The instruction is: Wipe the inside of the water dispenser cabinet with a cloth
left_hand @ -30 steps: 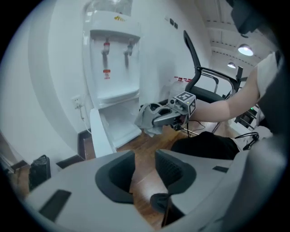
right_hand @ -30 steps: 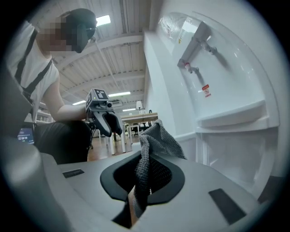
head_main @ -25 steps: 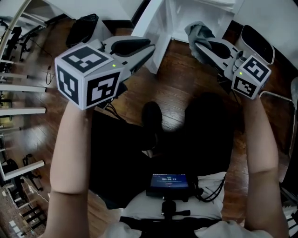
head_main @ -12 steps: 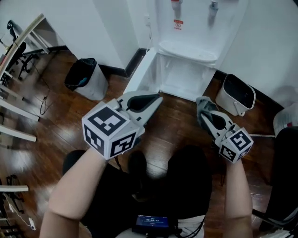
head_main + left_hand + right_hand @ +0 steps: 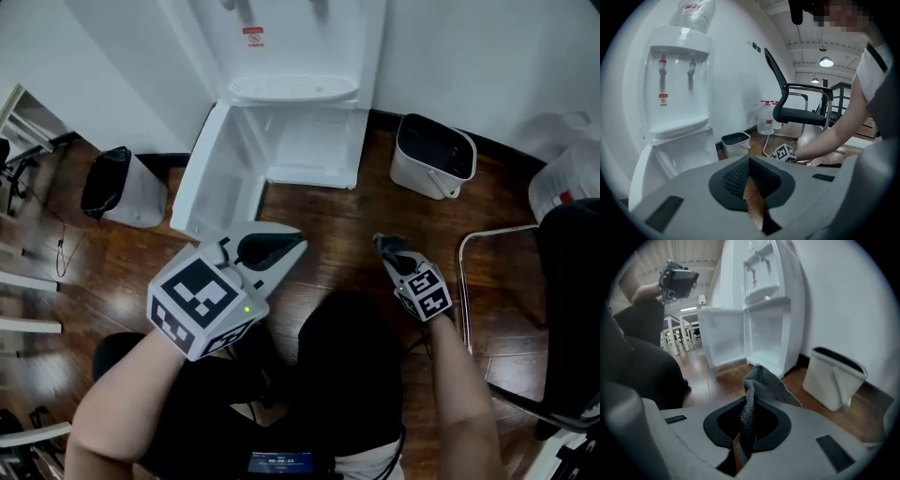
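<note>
The white water dispenser (image 5: 291,56) stands against the wall with its lower cabinet (image 5: 314,141) open and the door (image 5: 211,183) swung out to the left. My right gripper (image 5: 384,247) is shut on a grey cloth (image 5: 764,383), whose loose end flops over the jaw tips, low above the wooden floor in front of the cabinet (image 5: 764,343). My left gripper (image 5: 289,242) is held near the door's free edge, well short of the cabinet (image 5: 689,154). It is shut, with nothing between its ribbed pads (image 5: 736,176).
A white bin (image 5: 431,155) sits right of the dispenser and a black-lined bin (image 5: 117,187) left of it. An office chair (image 5: 562,309) and a water bottle (image 5: 567,183) stand at the right. My dark-clad legs fill the near floor.
Both hands have drawn back from the dispenser. The right gripper has sunk toward the floor with the cloth. The head view has lifted to show the whole dispenser.
</note>
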A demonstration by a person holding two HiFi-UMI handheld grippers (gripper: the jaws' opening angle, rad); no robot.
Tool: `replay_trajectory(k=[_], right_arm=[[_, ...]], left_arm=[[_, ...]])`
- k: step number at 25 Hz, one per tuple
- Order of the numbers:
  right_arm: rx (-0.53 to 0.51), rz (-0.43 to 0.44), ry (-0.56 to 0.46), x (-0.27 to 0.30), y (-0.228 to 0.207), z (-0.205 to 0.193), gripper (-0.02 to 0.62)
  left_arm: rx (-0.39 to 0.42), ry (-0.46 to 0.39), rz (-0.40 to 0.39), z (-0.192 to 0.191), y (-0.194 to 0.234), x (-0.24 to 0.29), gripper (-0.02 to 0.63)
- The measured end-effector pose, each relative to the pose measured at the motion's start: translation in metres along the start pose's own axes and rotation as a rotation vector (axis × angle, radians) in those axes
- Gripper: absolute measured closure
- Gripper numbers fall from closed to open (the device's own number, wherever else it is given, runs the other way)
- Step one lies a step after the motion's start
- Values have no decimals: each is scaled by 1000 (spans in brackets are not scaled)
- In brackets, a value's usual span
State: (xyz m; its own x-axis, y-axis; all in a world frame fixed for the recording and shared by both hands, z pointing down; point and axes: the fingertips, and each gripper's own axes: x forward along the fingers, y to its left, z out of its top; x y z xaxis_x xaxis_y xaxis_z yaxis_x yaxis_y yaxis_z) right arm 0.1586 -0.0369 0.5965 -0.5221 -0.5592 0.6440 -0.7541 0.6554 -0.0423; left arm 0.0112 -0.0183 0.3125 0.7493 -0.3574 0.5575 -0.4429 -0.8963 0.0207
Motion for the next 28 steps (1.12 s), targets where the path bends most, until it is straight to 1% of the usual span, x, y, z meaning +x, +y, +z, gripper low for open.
replay_trajectory(k=[2,4,7,9,10,12,13,15,18,20,21,23,25,28], right_arm=[[37,-7,116,18,-5,-50,565],[60,-23,225,27,-9,-90,565],[79,-45,343,35,-11,-128,565],[73,-46,387,39,-8,-141,565],[65,-42,397,40,-5,-145,549],[44,-38,395,40,-2,-147,526],[40,-43,382,38,-2,-145,503],[52,-61,334,30,-6,-134,472],[85,-115,240,4,-21,-106,463],[126,-158,154,-20,-33,-82,459],[158,-173,88,-33,-38,-66,459],[230,-188,-82,-61,-45,-19,462],[267,-188,-248,-85,-49,39,529],[257,-166,-406,-111,-46,119,572]], left_arm=[[-2,21,-12,-1,-7,4,586],[8,29,-23,-2,-14,7,586],[21,57,-23,-13,-18,7,586],[15,70,-16,-21,-16,3,586],[7,69,-11,-23,-15,1,586],[-14,52,3,-24,-9,-2,586],[-26,39,12,-23,-6,-4,586],[-50,13,24,-22,3,-7,586],[-63,-23,27,-12,17,-9,586],[-58,-58,26,1,24,-9,586],[-59,-79,26,7,26,-10,586],[-63,-120,28,20,31,-12,586],[-69,-154,34,29,34,-12,586],[-65,-199,32,38,30,-9,586]])
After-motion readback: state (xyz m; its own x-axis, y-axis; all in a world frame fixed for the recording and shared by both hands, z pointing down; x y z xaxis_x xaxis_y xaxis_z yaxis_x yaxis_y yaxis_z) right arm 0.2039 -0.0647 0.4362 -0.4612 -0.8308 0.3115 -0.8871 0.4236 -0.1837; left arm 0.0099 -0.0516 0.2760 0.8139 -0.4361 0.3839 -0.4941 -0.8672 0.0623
